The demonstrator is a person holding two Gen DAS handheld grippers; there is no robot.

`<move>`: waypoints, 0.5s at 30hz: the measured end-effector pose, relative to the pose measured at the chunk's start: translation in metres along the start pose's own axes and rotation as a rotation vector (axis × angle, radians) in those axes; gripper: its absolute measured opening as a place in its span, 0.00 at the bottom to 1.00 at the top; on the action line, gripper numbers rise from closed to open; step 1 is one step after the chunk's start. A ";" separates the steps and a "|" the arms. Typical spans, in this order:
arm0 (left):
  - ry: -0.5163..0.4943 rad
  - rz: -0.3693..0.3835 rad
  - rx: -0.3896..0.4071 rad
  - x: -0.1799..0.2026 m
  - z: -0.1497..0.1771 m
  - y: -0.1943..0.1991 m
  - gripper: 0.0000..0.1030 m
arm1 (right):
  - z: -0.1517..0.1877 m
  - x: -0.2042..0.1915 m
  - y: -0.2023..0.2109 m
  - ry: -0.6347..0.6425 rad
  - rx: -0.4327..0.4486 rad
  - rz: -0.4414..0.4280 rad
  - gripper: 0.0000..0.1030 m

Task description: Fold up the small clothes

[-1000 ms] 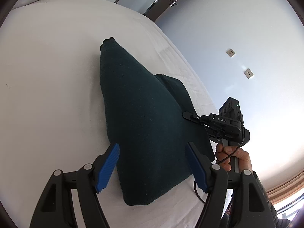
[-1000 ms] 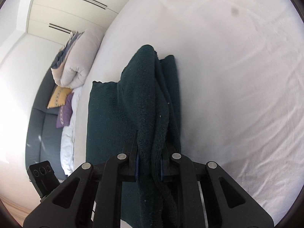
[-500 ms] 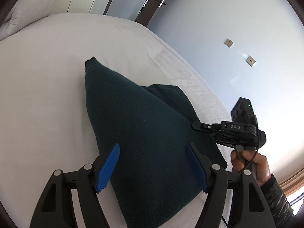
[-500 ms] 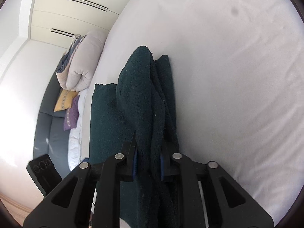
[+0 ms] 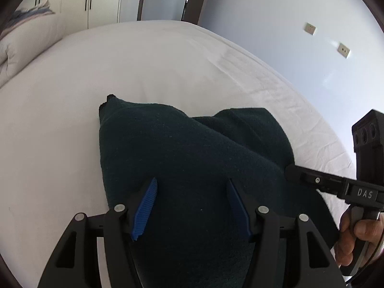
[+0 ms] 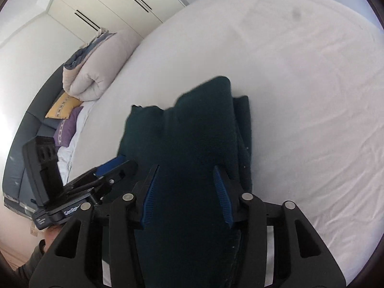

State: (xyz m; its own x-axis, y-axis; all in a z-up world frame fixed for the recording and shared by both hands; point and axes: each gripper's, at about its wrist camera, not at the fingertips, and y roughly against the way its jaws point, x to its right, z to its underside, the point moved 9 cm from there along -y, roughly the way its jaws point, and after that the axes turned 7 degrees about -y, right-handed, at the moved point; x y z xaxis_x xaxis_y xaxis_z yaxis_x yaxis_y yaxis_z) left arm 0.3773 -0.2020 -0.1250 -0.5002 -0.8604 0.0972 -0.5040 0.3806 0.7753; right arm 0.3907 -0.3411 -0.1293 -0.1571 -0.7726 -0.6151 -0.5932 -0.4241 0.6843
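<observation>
The white bed sheet (image 5: 72, 120) fills most of both of my views and carries fine wrinkles toward its far edge. Beyond it in the left wrist view stand pale wardrobe doors (image 5: 96, 0) and a plain wall with two small wall plates (image 5: 343, 50); in the right wrist view a rolled duvet (image 6: 96, 72) lies at the edge of the bed, with a yellow cushion (image 6: 63, 105) and a purple cushion (image 6: 66, 129) just beside it on a grey sofa (image 6: 24, 148). The dark green garment (image 5: 192, 168) lies on the sheet in front of me, doubled over itself so that one thick fold rises as a ridge and a lower layer shows beside it. My left gripper (image 5: 192, 204) is released: its blue-padded fingers (image 5: 145, 206) stand well apart above the near part of the garment, and I cannot tell whether they touch the cloth. My right gripper (image 6: 186, 194) is likewise spread, its blue pads (image 6: 222, 196) on either side of the raised fold with a gap at each pad, holding nothing. Each view shows the other gripper at its edge, near the garment's side, with part of my hand (image 5: 360, 235) on the handle.
</observation>
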 end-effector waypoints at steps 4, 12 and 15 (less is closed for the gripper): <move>-0.045 -0.032 -0.011 0.009 -0.002 -0.014 0.69 | 0.002 0.019 0.002 -0.015 0.053 -0.050 0.31; 0.017 0.002 0.048 0.008 0.006 0.024 0.72 | 0.024 -0.013 0.053 0.034 0.152 -0.042 0.36; -0.013 -0.032 0.055 0.016 0.021 0.029 0.72 | 0.059 -0.016 0.059 0.108 0.113 0.001 0.38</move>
State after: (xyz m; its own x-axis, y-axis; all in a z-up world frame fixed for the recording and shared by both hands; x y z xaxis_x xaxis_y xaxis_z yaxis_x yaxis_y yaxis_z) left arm 0.3398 -0.1975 -0.1146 -0.4923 -0.8680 0.0648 -0.5572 0.3715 0.7426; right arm 0.3121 -0.3261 -0.1025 -0.0751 -0.8219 -0.5646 -0.6793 -0.3723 0.6324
